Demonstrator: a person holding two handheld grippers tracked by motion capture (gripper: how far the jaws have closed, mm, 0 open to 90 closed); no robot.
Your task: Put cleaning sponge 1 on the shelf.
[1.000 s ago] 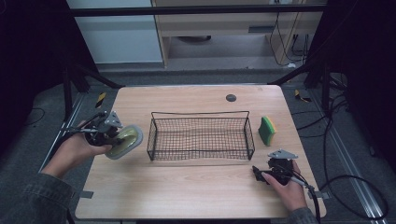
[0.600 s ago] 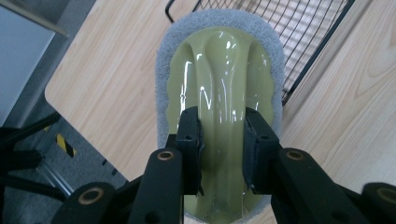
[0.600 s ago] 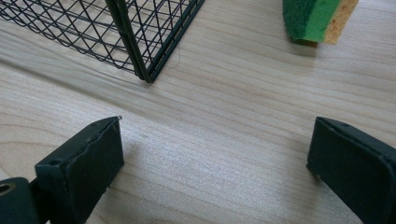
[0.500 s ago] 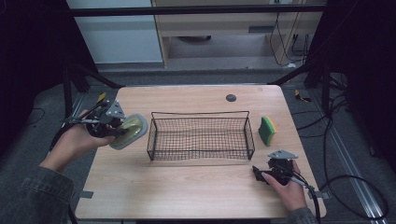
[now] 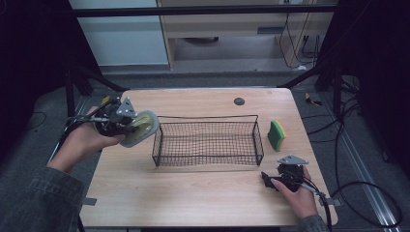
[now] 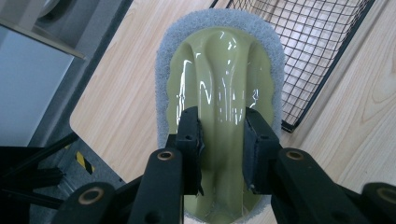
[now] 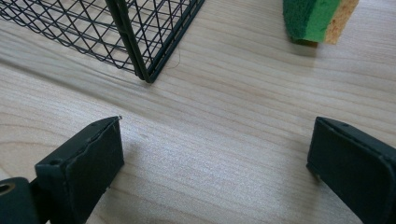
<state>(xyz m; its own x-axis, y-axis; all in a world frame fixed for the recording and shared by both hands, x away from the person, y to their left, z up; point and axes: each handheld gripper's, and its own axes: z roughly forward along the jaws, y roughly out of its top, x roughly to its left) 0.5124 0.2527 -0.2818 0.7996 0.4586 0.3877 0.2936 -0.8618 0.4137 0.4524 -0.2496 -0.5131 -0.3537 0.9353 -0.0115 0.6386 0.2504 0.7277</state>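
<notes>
The left gripper (image 6: 219, 135) clamps a green scrubber pad (image 6: 219, 74) in the air just left of the wire basket (image 5: 208, 140); the right gripper (image 7: 215, 163), jaws wide apart, rests on the tabletop (image 5: 193, 193) near the basket's front right corner; a sponge (image 5: 276, 135) stands right of the basket.

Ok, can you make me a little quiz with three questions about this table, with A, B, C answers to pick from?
1. Where is the green-and-yellow sponge?
A. Inside the basket
B. On the table, right of the wire basket
C. In the right gripper

2. What colour is the scrubber with the grey pad?
A. Pale olive green
B. Red
C. Blue

3. How is the right gripper?
A. Shut on the sponge
B. Shut on the basket
C. Open, holding nothing

Answers: 1 B, the sponge stands outside the basket's right end. 2 A, its glossy handle is olive green in the left gripper. 3 C, bare wood shows between its jaws.
</notes>
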